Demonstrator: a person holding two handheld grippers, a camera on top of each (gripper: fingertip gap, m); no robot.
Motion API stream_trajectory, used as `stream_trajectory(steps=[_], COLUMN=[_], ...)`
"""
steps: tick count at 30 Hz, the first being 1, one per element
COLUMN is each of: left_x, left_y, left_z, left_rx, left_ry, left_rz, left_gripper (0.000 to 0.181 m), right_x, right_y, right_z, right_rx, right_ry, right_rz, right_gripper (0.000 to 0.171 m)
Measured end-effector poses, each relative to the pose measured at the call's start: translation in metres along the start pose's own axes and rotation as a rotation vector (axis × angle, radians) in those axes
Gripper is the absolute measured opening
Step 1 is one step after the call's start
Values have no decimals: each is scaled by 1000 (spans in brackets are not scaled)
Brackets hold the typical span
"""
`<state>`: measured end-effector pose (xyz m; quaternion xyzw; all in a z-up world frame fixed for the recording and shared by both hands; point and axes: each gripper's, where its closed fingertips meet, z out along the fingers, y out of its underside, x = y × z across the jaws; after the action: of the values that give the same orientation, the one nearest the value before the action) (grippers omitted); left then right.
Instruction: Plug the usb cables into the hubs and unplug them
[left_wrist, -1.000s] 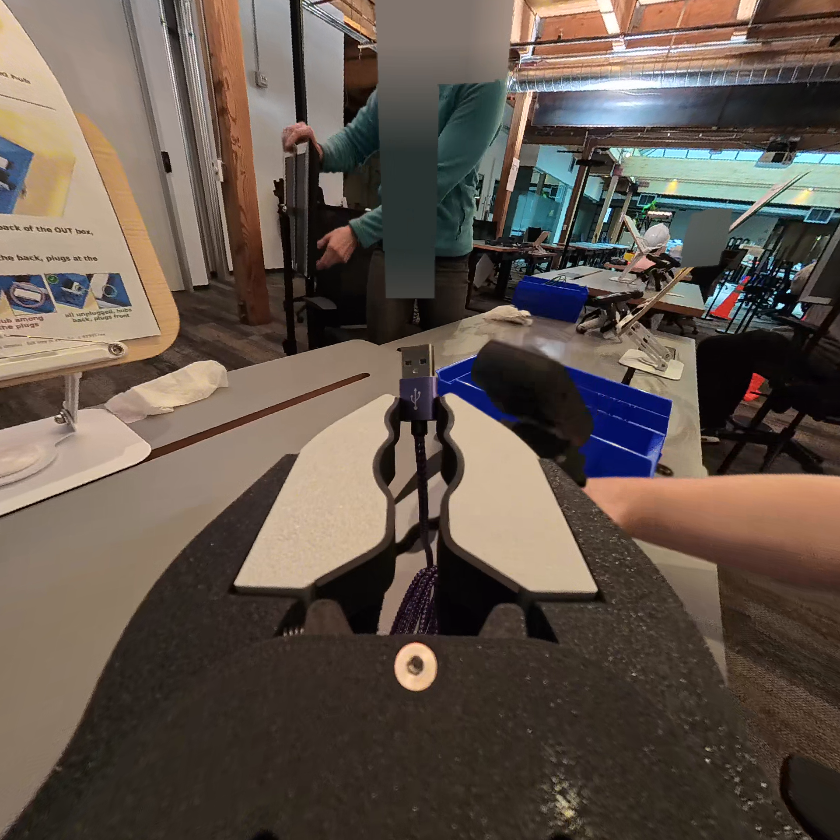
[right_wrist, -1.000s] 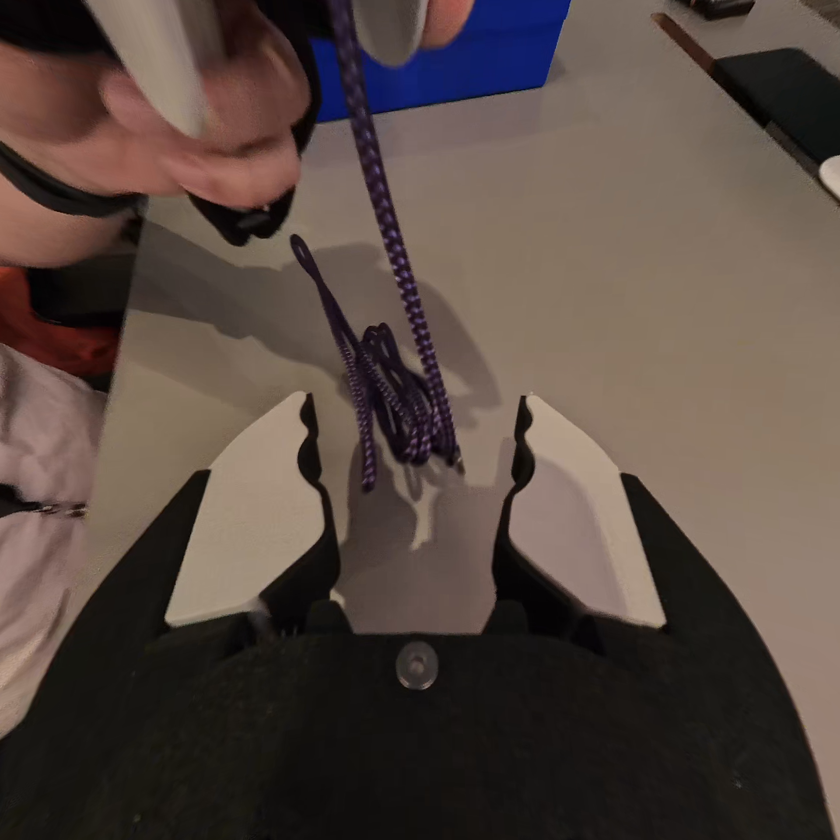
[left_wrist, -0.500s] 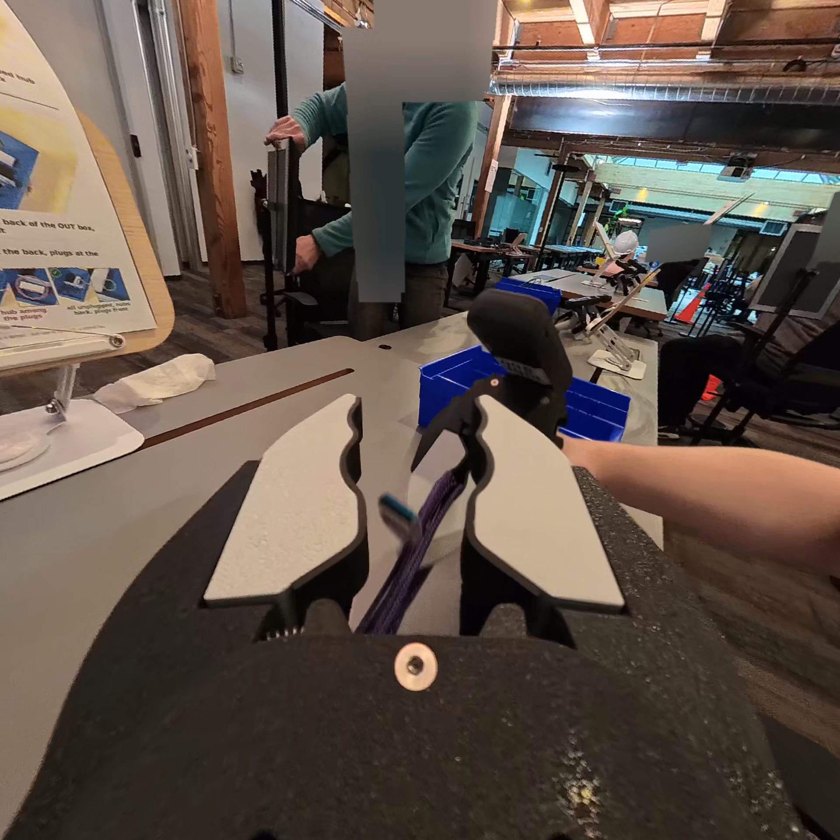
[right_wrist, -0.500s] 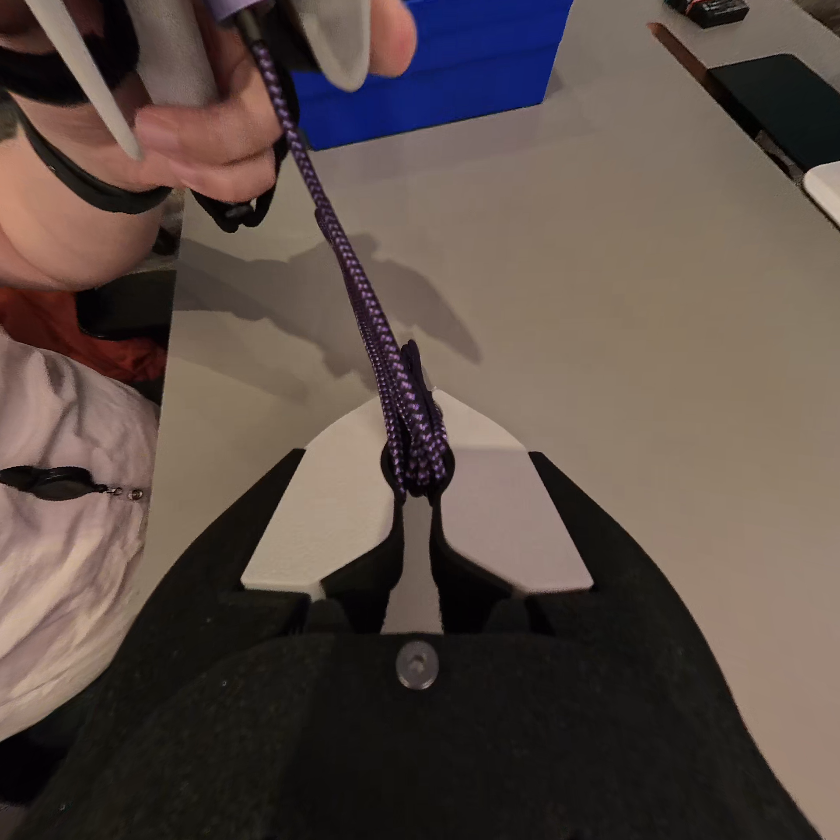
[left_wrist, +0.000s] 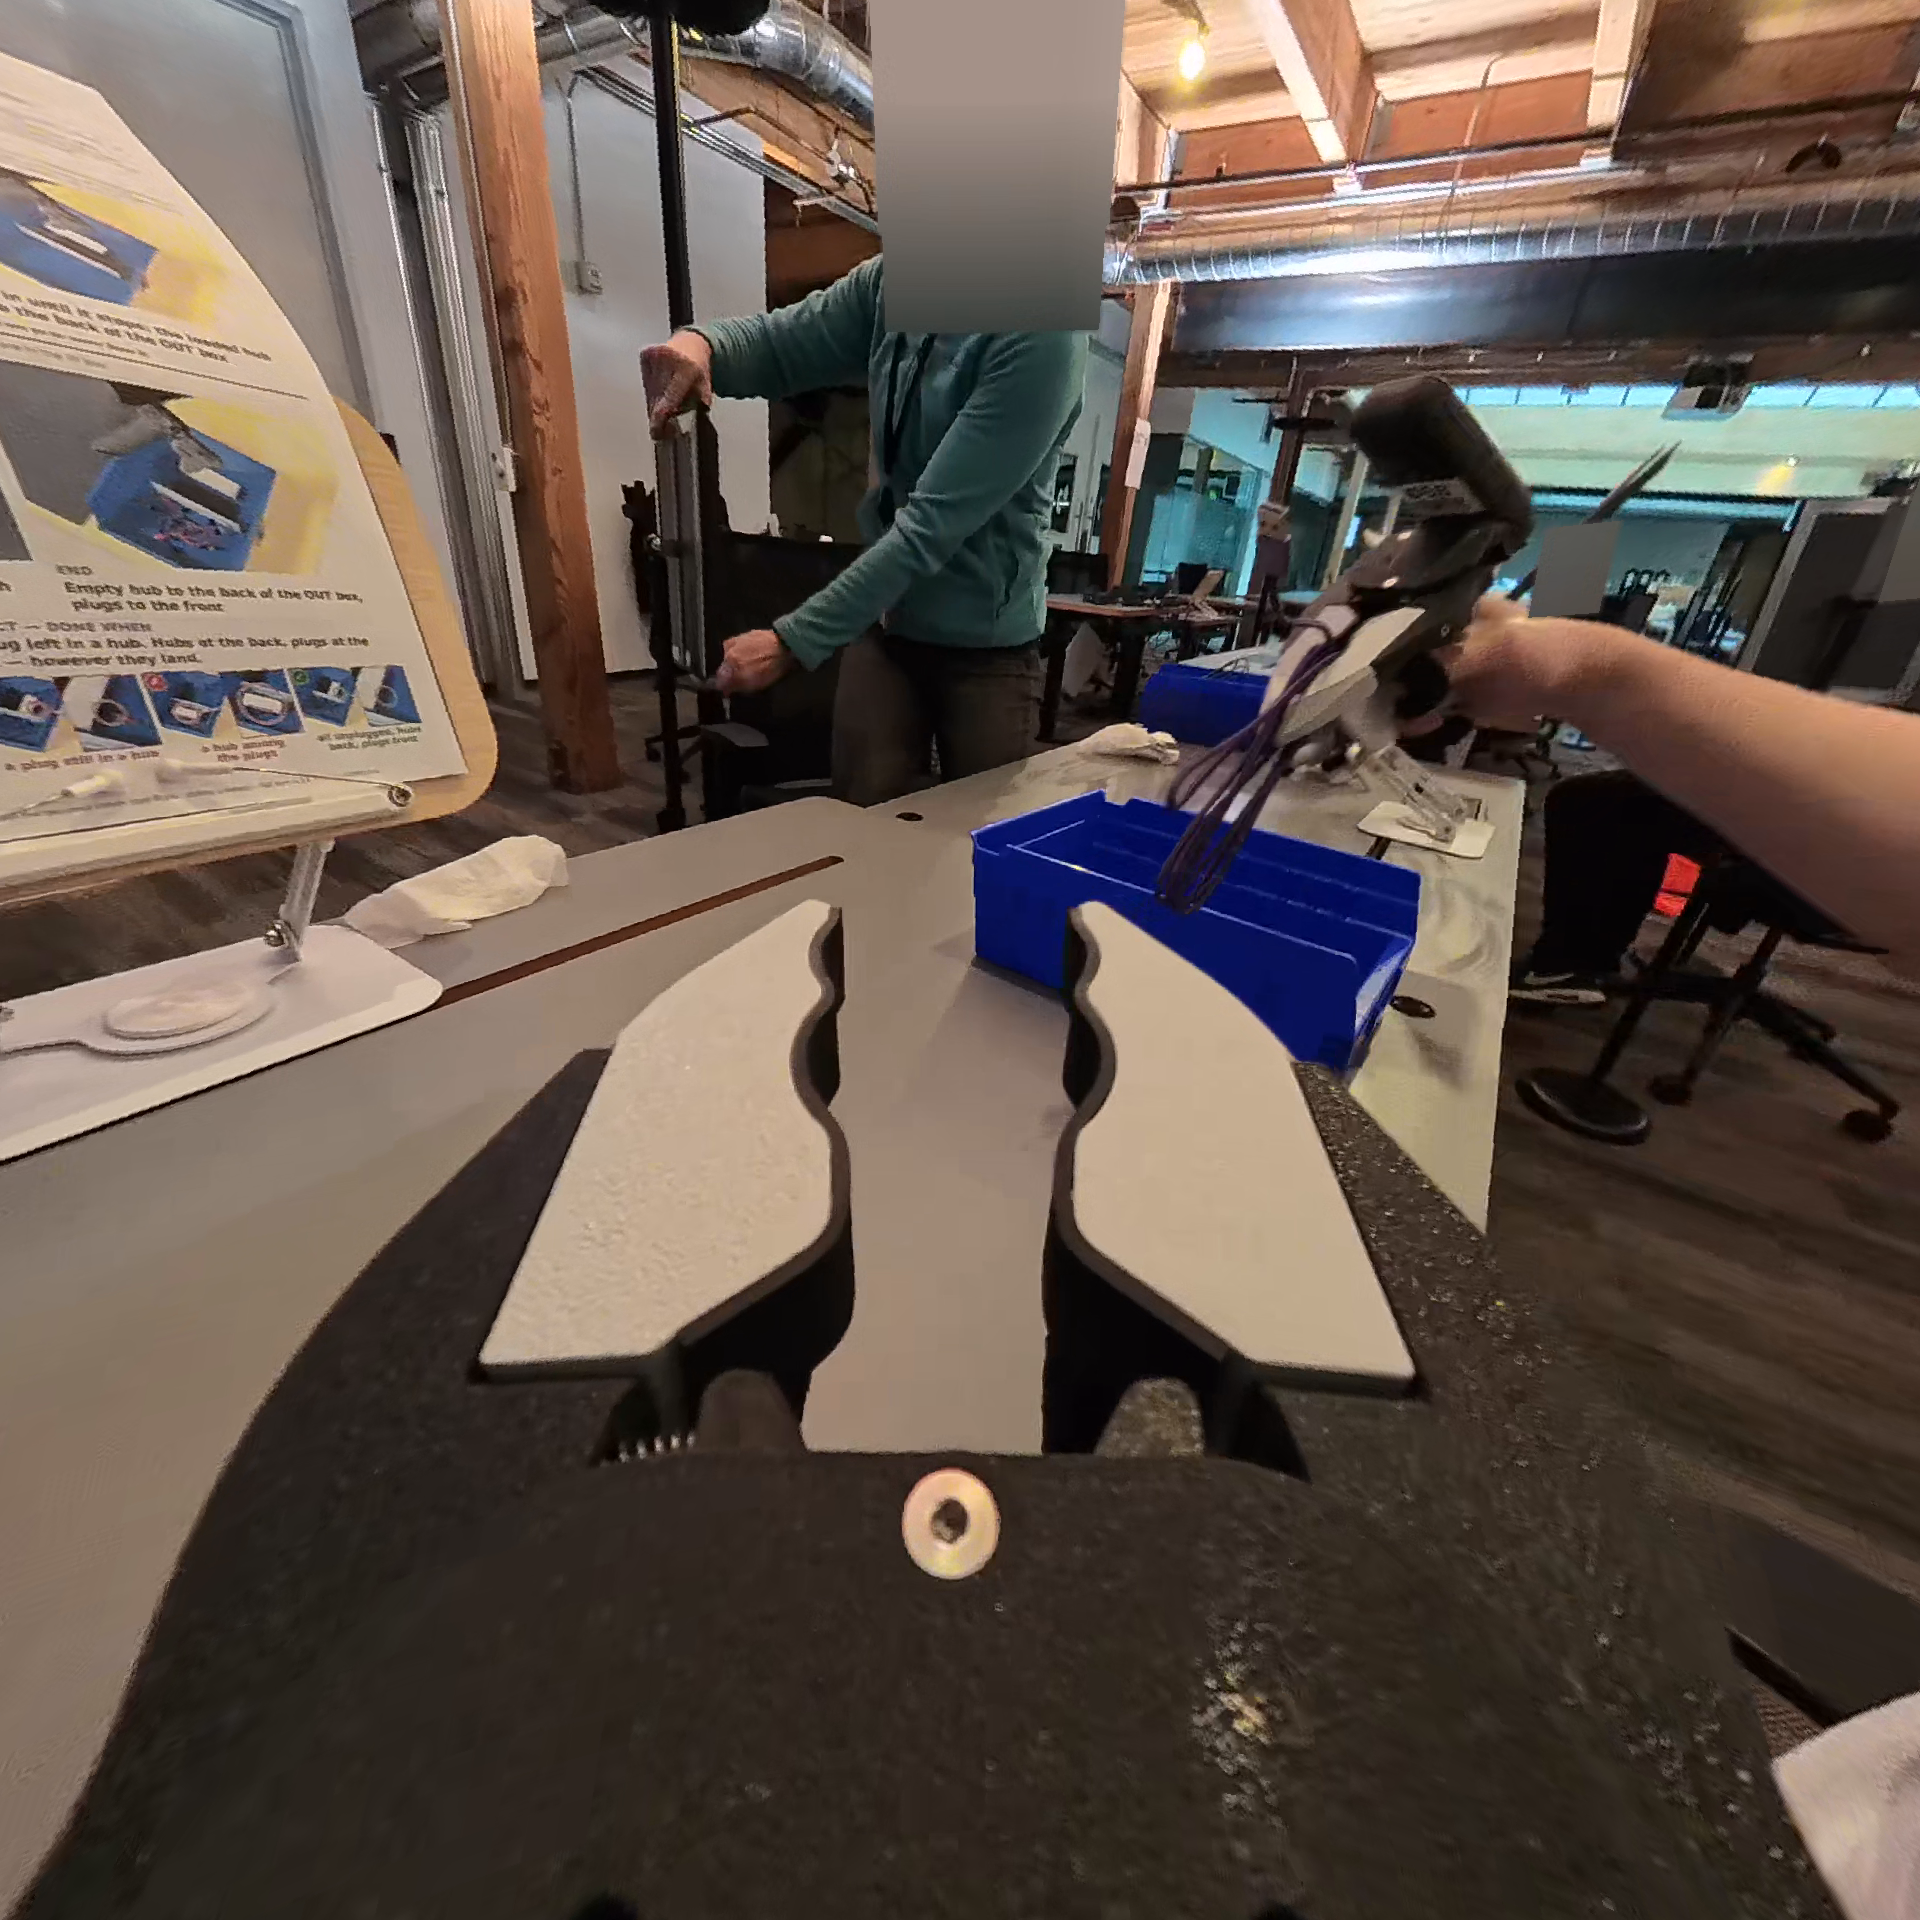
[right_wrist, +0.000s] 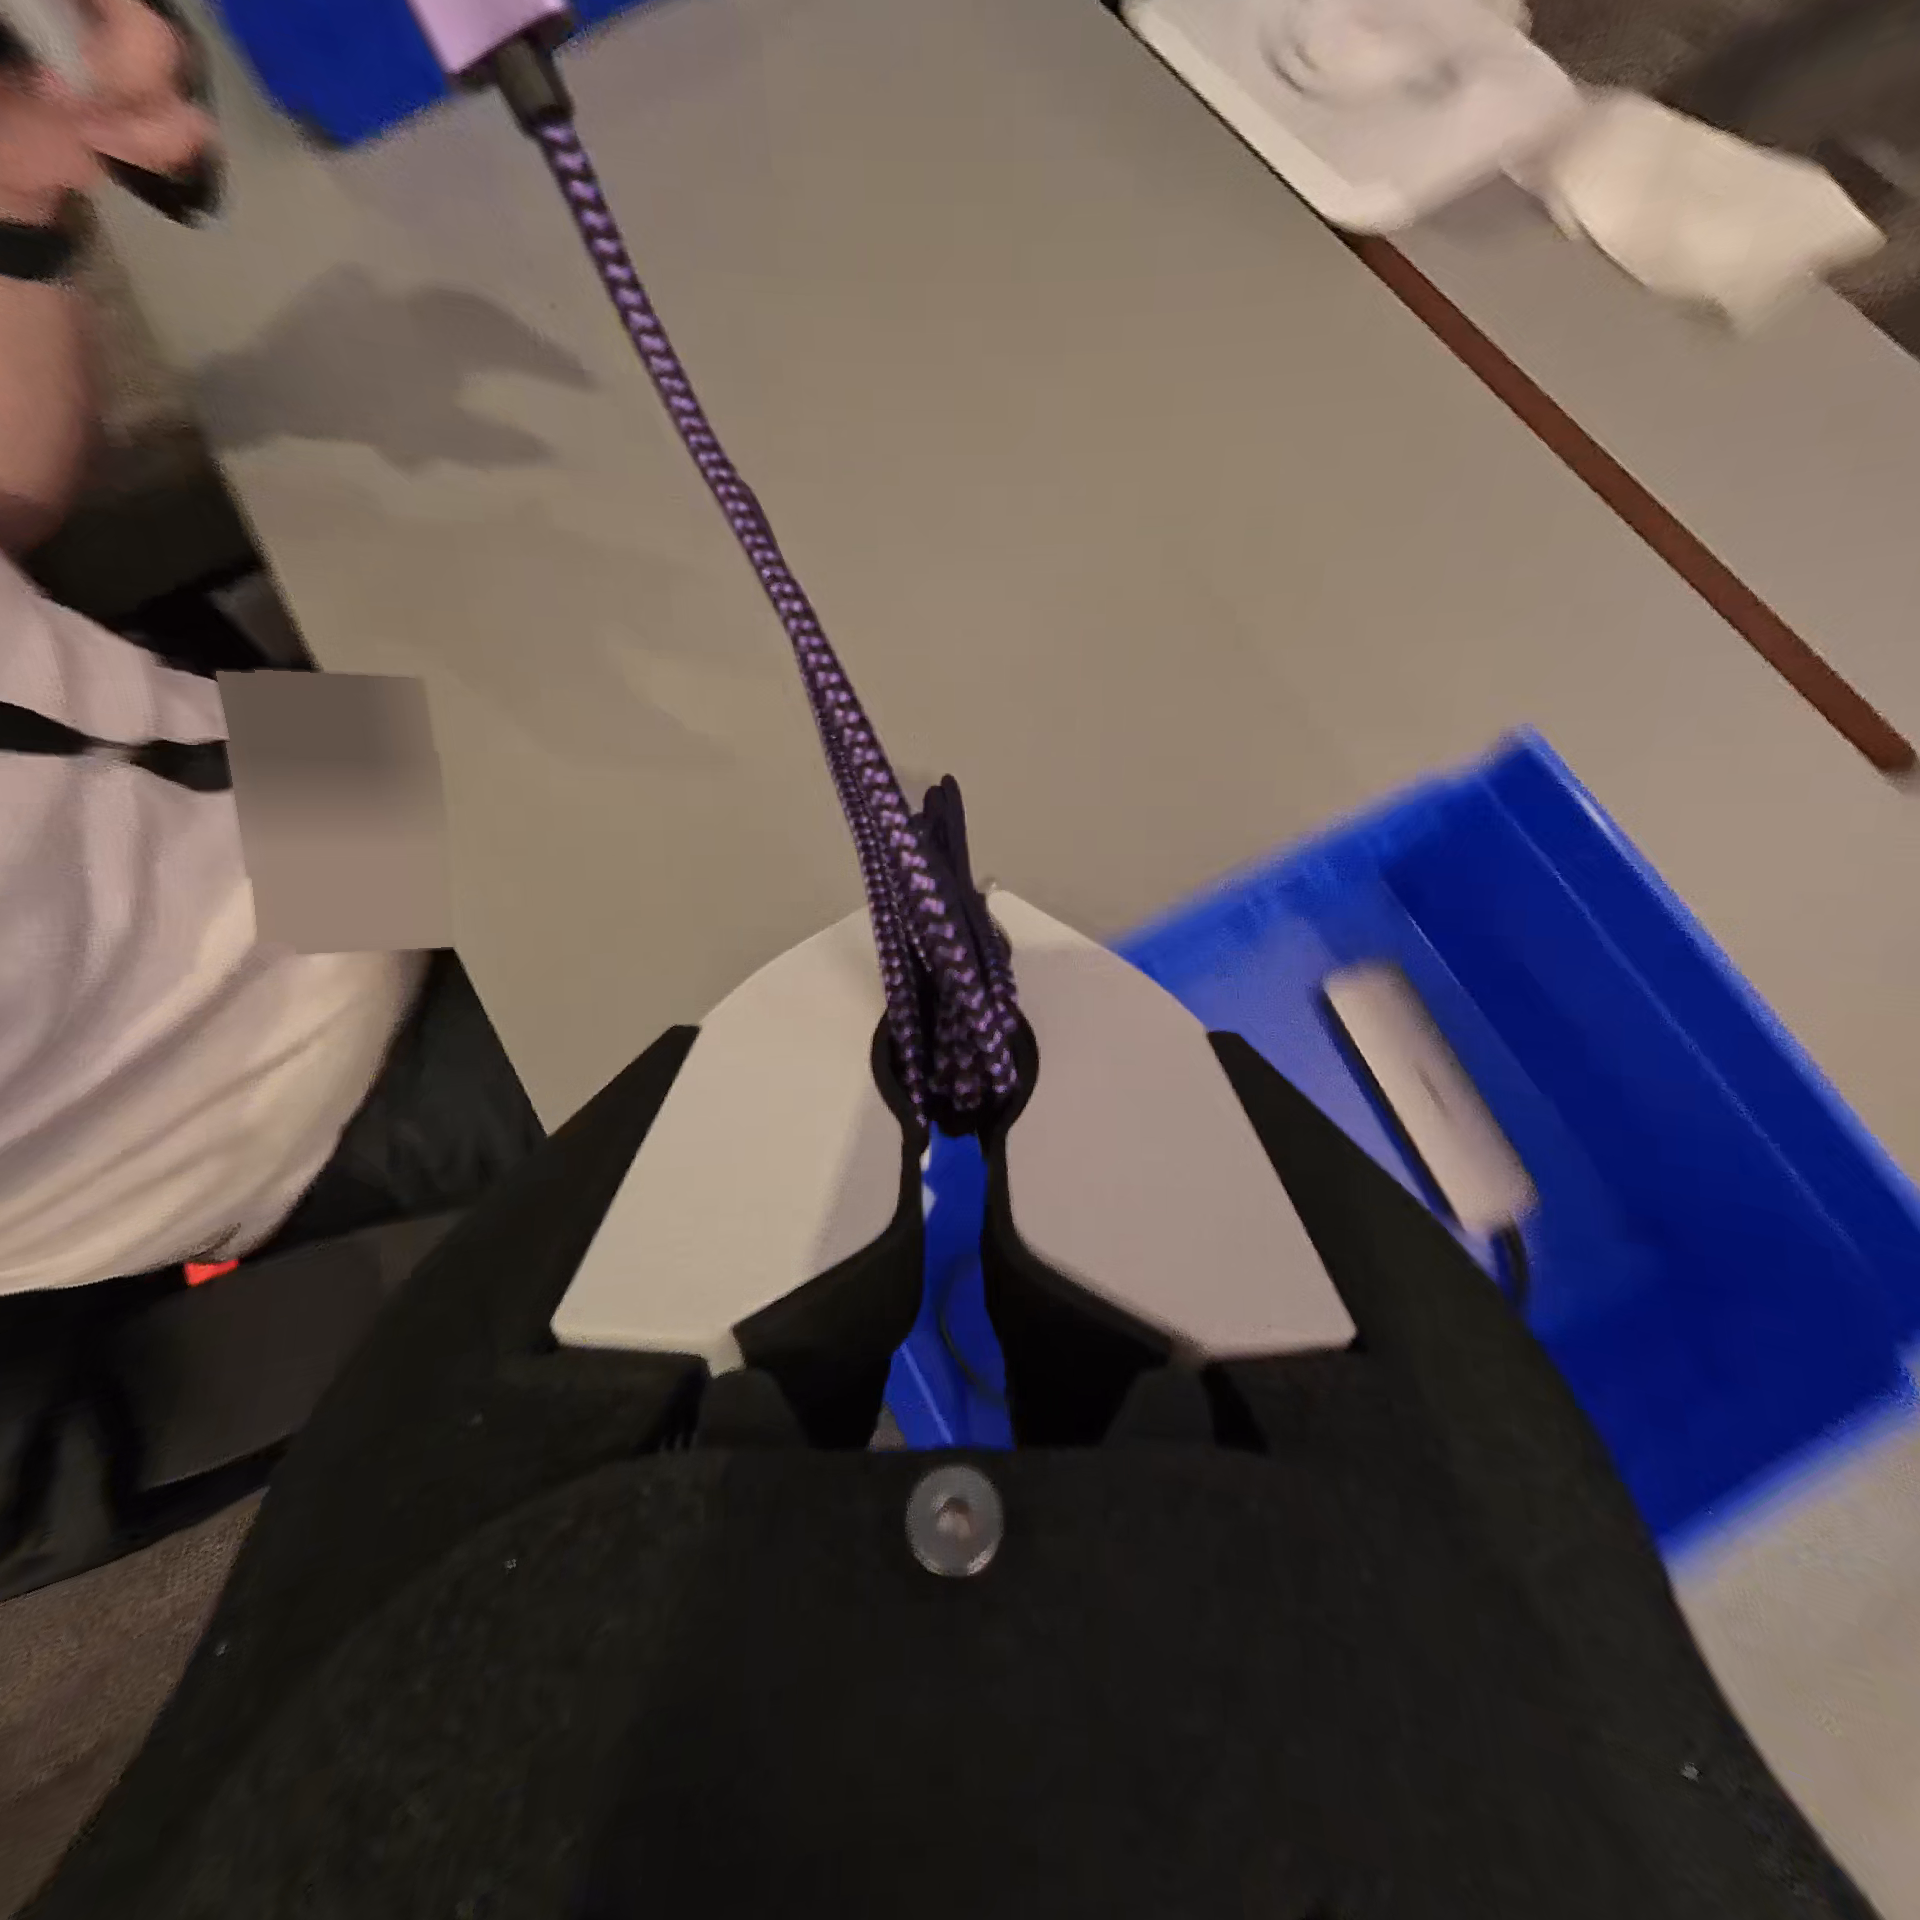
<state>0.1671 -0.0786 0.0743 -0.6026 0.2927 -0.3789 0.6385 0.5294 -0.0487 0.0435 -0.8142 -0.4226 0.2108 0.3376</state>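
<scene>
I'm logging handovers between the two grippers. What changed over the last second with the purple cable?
The left gripper let go of the plug and now stands open and empty. The right gripper closed on the bundled purple USB cable and carried it up over the blue bin. The bin, table and instruction board stayed put.

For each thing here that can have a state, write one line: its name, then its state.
left gripper: open, holding nothing.
right gripper: shut on the purple cable.
purple cable: bundled, lifted off the table, unplugged.
blue bin: open-topped, holding a white hub.
white hub: lying in the bin; its ports are blurred.
</scene>
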Motion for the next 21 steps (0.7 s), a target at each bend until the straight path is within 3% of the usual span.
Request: stream_trajectory(steps=[3,9,15,19,21], left_x=[6,20,33,37,39], left_y=[5,10,13,14,13], left_z=[0,9,12,14,14], left_rx=[-13,-47,-77,-84,-86], left_ry=[-4,11,16,18,18], left_rz=[20,43,87,95,104], left_gripper=[39,38,37,37,38], right_x=[31,54,29,40,54], right_y=[49,118,144,168,176], right_z=[-27,-23,9,19,15], right_rx=[26,11,-8,-166,-223], right_ry=[64,91,-205,-87,53], right_rz=[165,349,622,613,555], right_gripper=[6,4,3,9,22])
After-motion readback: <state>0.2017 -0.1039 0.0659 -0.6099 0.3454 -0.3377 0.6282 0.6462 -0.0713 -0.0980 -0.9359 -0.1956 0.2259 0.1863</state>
